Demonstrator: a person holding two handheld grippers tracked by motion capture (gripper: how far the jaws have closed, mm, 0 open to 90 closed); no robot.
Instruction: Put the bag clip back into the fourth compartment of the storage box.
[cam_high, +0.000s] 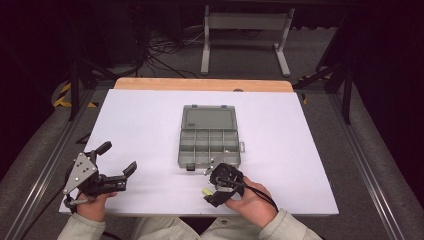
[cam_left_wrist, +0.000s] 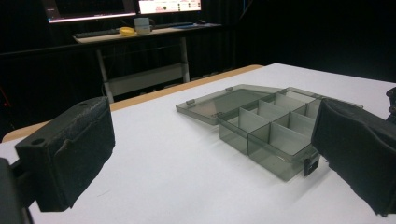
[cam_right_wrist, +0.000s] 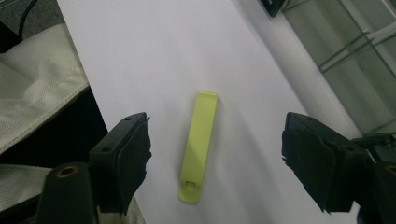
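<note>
My right gripper (cam_right_wrist: 215, 163) hangs over the yellow-green clip (cam_right_wrist: 199, 145) on the counter (cam_high: 150, 130), jaws open, straddling it untouched; its long axis runs crosswise to their closing line. Left gripper (cam_high: 117, 162) open, well apart.

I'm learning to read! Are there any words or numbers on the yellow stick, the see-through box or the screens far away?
No text can be read here.
Yellow-green clip: plain, no writing.
Compartment box: no label visible.
Monitors at the back, in the left gripper view: bright lines on them, too small and blurred to read.
</note>
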